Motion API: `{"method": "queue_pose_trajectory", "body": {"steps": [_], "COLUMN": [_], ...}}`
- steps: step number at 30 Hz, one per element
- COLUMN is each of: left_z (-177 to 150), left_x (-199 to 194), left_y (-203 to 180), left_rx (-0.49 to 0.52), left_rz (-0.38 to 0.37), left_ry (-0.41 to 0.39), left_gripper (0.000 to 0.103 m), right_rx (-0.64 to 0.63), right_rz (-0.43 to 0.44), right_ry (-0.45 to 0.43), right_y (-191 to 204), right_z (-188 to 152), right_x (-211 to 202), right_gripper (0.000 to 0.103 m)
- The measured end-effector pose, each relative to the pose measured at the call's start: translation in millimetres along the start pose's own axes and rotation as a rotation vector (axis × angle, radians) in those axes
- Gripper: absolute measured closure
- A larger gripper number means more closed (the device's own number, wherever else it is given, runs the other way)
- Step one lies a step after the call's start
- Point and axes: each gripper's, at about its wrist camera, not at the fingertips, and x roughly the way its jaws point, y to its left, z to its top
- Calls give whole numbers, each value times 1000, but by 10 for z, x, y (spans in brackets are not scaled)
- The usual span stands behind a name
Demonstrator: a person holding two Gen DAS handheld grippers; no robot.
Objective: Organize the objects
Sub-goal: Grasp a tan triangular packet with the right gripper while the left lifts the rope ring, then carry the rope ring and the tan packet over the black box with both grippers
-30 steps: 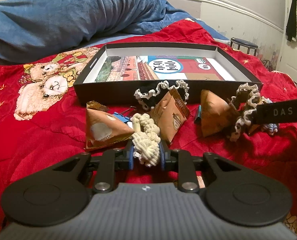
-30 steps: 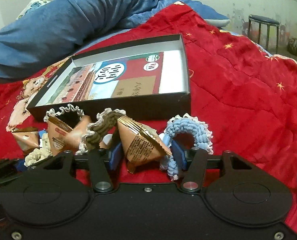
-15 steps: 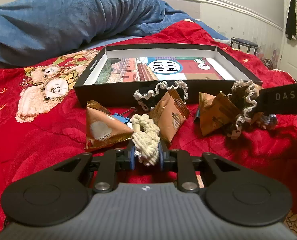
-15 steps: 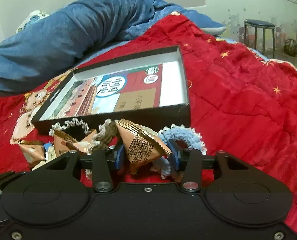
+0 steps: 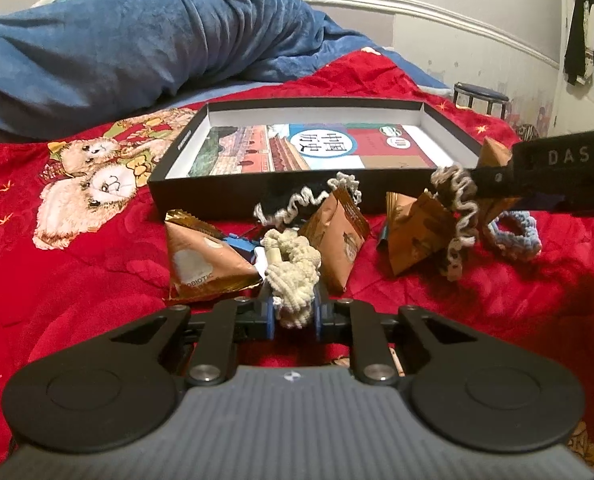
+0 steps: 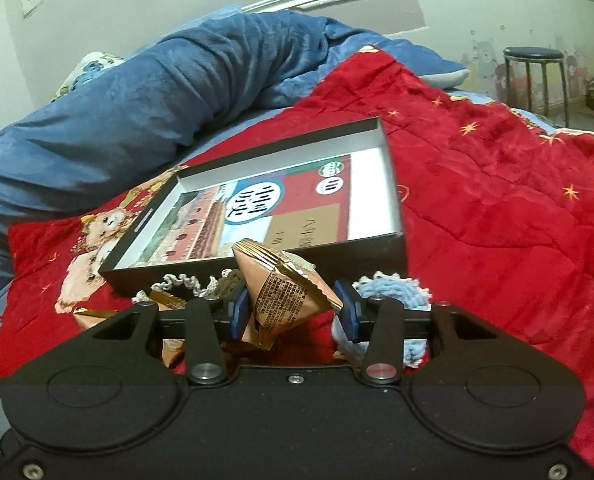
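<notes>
My left gripper [image 5: 295, 314] is shut on a cream hair scrunchie [image 5: 293, 270] low over the red blanket. My right gripper [image 6: 293, 312] is shut on a brown triangular snack packet [image 6: 287, 288] and holds it above the pile, in front of the black open box [image 6: 395, 246]. The box [image 5: 257, 196] holds a picture book [image 5: 321, 152]. In the left wrist view the right gripper's black body [image 5: 553, 168] shows at the right, with a brown-and-cream scrunchie [image 5: 459, 204] hanging beside it. Other brown packets [image 5: 201, 258] and a blue scrunchie [image 5: 515, 236] lie before the box.
A black-and-white scrunchie [image 5: 297, 204] and a blue clip [image 5: 241, 242] lie in the pile. A blue duvet [image 5: 137, 52] lies heaped behind the box. A stool [image 6: 535, 76] stands beyond the bed at the right. Red blanket [image 6: 497, 200] stretches right of the box.
My right gripper has risen with the brown packet, away from the blanket and toward the box. My left gripper has closed tighter on the cream scrunchie and stayed in place.
</notes>
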Motion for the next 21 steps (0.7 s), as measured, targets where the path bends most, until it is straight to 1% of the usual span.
{"method": "queue_pose_trajectory", "body": {"steps": [6,10,14,21], "left_z": [-3,-12,-20,9], "left_x": [-80,-184,-304,-347], "left_y": [-1,-4,-9,9], "left_rx": [2,4,5,3], "left_rz": [4,10,8,24], "left_ry": [-48,-112,-190,-255], "left_gripper": [82,82,82,82], "right_rx": [46,68,92,115], "right_rz": [25,36,67,117], "right_ry": [-30,-66,-99,-149], "right_y": [-52,-66,-78,-82], "right_z": [8,15,31,43], "right_x": [-45,-120,-172,-247], "right_gripper": [60,60,60,60]}}
